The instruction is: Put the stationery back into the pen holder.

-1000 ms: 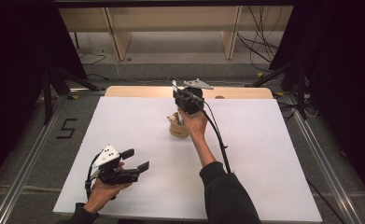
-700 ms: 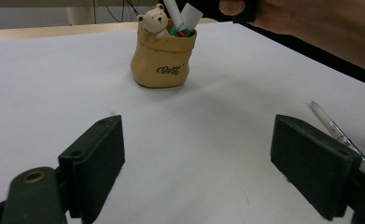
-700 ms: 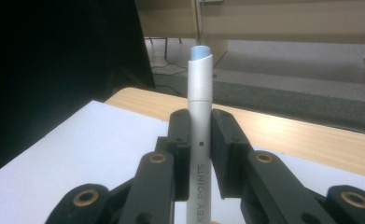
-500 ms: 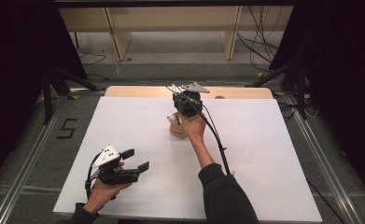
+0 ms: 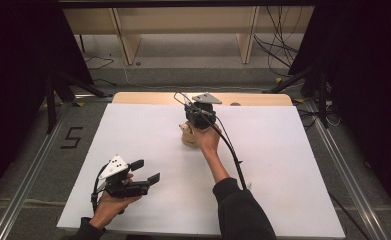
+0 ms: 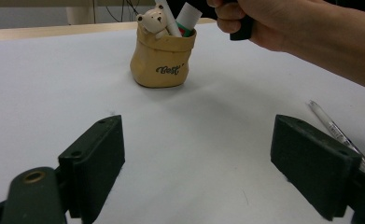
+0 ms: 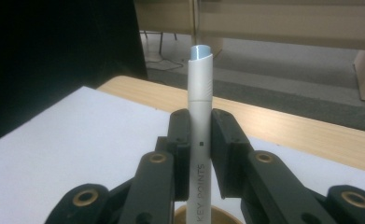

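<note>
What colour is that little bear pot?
Tan-yellow pot with a cream bear; clearest in the left gripper view.

We're looking down on a white table (image 5: 133,135) with a pale wooden strip (image 5: 148,97) showing along its far edge. Grey floor (image 5: 193,77) spreads out beyond it, and there's a black "5" (image 5: 72,137) marked on the floor off to the left. Metal rails (image 5: 30,180) run along both sides of the table. At the back, light wooden furniture (image 5: 183,20) stands on flat legs, open underneath. Black cables (image 5: 275,42) trail across the floor at the far right. Dark curtains (image 5: 18,55) close in on both sides, with black stand legs (image 5: 63,85) splayed at their feet. The light is even and soft over the tabletop.
</note>
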